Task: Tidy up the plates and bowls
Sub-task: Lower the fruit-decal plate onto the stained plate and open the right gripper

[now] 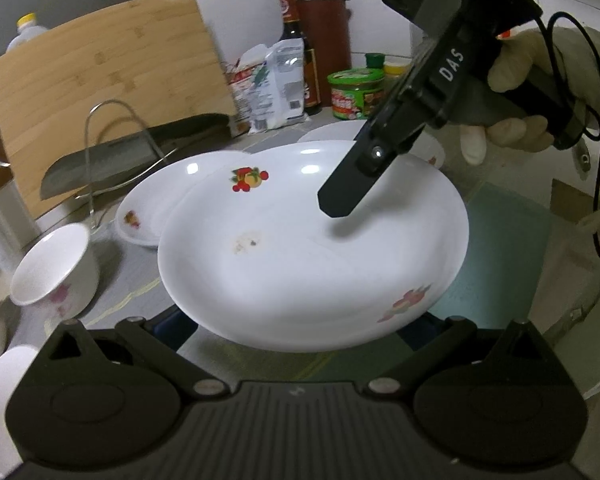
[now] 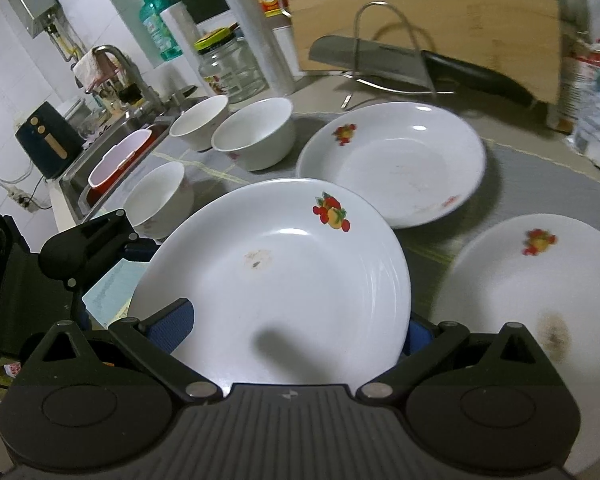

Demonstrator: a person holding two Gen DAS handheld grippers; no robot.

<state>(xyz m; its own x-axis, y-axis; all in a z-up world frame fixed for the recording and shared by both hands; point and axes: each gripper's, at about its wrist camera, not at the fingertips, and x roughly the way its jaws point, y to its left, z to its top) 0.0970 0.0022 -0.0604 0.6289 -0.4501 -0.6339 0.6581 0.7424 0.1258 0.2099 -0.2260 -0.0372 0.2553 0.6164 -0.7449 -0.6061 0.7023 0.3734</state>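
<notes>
Grey tabletop (image 2: 540, 176) in a tiled kitchen, sink (image 2: 112, 148) far left. Three bowls (image 2: 256, 136) stand by it, then a plate (image 2: 392, 160), a cutting board (image 2: 424, 12) behind, another plate (image 2: 520, 280) right. My left tongs (image 1: 300, 332) and right tongs (image 2: 292, 336) both clench the plate (image 2: 276, 276) lifted between them.

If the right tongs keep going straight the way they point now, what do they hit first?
The plate in the middle, most likely: the right tongs are already around its near rim, so pushing on meets its inner surface. Beyond it lies a second plate, though depth is hard to judge.
</notes>
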